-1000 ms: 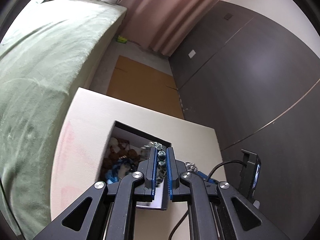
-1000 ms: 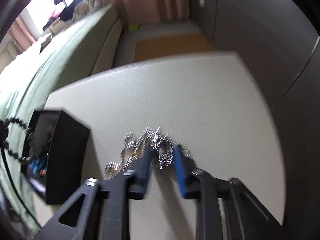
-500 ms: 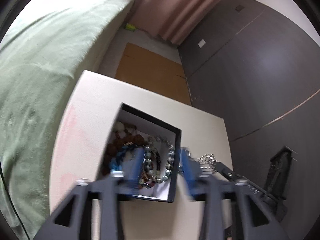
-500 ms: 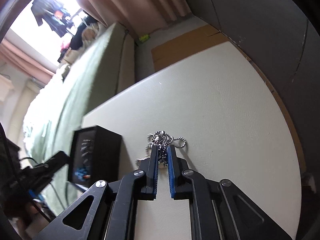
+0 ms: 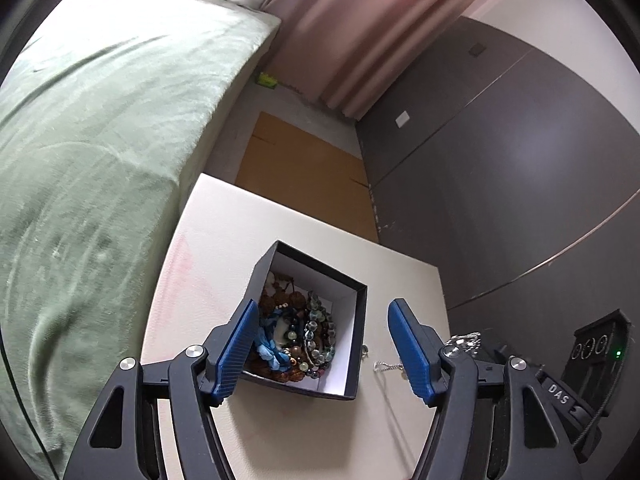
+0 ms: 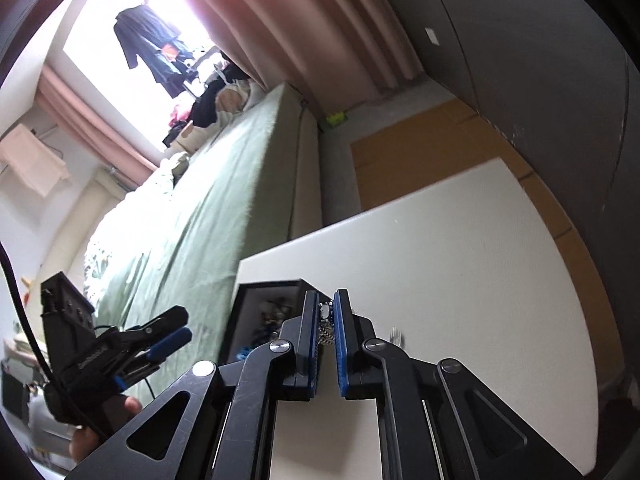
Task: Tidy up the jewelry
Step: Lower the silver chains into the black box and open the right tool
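A black jewelry box [image 5: 356, 320] with a white lining stands open on the white table [image 5: 192, 264]. It holds several bead bracelets [image 5: 316, 332] and a blue piece [image 5: 270, 346]. My left gripper [image 5: 322, 340] is open and empty, above the box. My right gripper [image 6: 327, 322] is shut on a silver chain necklace [image 6: 326, 330], lifted above the table just right of the box [image 6: 264, 312]. In the left wrist view the chain [image 5: 464, 340] shows at that gripper, with a strand [image 5: 386, 366] trailing near the table. The left gripper also shows in the right wrist view [image 6: 160, 344].
A bed with a green cover [image 5: 100, 128] runs along the table's left side. Dark cabinet doors [image 5: 520, 168] stand to the right. Brown cardboard [image 5: 304, 172] lies on the floor beyond the table. Pink curtains [image 5: 360, 32] hang at the back.
My left gripper let go of the bead bracelet into the box, opened wide and drew back. My right gripper closed on the silver chain, lifted it and carried it toward the box.
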